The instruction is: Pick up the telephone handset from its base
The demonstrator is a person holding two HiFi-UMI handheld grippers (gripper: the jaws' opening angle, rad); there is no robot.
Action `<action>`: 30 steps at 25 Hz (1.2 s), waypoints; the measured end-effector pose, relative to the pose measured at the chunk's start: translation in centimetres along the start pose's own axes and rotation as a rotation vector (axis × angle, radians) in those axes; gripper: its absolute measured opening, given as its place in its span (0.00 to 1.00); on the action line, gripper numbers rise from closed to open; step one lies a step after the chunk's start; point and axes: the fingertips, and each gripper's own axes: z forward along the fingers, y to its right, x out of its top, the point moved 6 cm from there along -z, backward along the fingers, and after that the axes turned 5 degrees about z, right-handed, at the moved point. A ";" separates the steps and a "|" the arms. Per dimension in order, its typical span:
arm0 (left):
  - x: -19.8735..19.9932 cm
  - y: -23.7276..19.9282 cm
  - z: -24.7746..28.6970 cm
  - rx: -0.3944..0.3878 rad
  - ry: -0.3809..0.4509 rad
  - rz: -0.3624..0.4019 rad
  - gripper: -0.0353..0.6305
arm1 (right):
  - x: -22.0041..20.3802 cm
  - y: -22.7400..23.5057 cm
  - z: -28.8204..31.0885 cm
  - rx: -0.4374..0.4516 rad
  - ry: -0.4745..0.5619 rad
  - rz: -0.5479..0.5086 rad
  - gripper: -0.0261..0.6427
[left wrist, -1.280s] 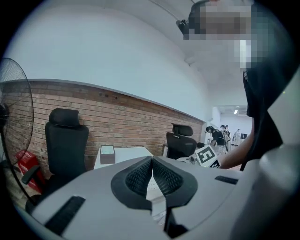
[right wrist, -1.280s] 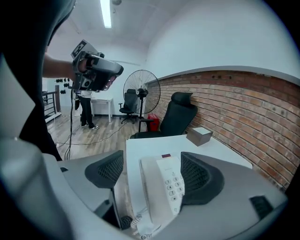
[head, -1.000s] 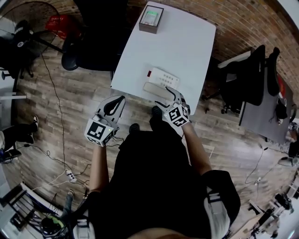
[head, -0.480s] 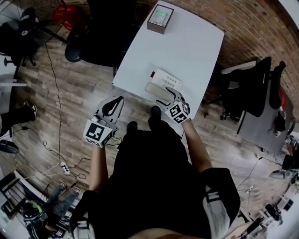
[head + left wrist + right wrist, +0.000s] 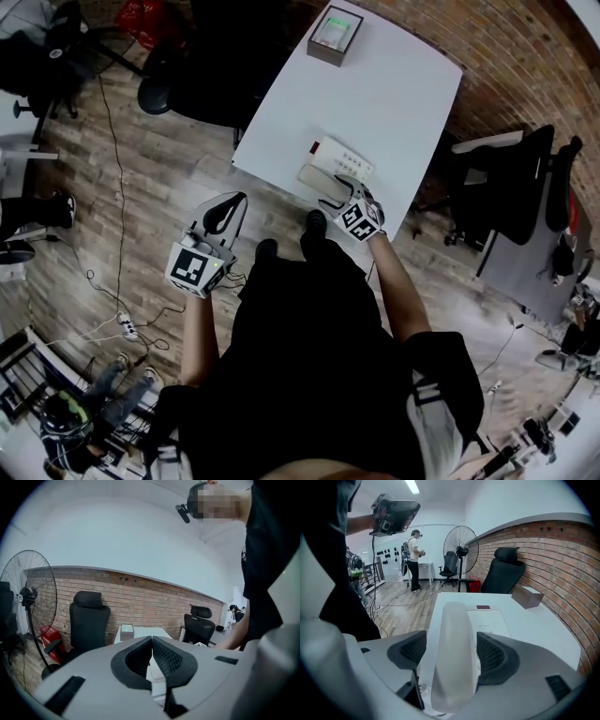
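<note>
A white telephone base (image 5: pixel 344 157) with its pale handset (image 5: pixel 317 177) on its cradle lies near the front edge of the white table (image 5: pixel 394 94). My right gripper (image 5: pixel 339 188) reaches down over the handset. In the right gripper view the handset (image 5: pixel 452 639) runs lengthwise between the two dark pads (image 5: pixel 493 654), and the jaws have just been closing around it, with a gap still showing on the left side. The base (image 5: pixel 490 620) lies just right of it. My left gripper (image 5: pixel 236 202) hangs off the table over the floor, shut with nothing in it (image 5: pixel 152 644).
A small dark box (image 5: pixel 336 36) stands at the table's far end. Black office chairs (image 5: pixel 202 80) stand left and right of the table. A floor fan (image 5: pixel 460 543) and a standing person (image 5: pixel 414 559) are farther off. Cables run over the wooden floor (image 5: pixel 122 225).
My right gripper has sunk toward the table so that its jaws now straddle the handset. The left gripper has stayed where it was.
</note>
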 end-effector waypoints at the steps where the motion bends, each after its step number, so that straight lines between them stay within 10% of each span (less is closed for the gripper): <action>1: -0.3 0.0 -0.2 0.000 -0.011 0.006 0.08 | -0.2 0.1 0.2 0.002 -0.005 0.001 0.53; 30: 0.0 0.3 -2.3 0.046 -0.008 -0.005 0.08 | -0.2 0.5 2.0 0.005 -0.077 0.035 0.36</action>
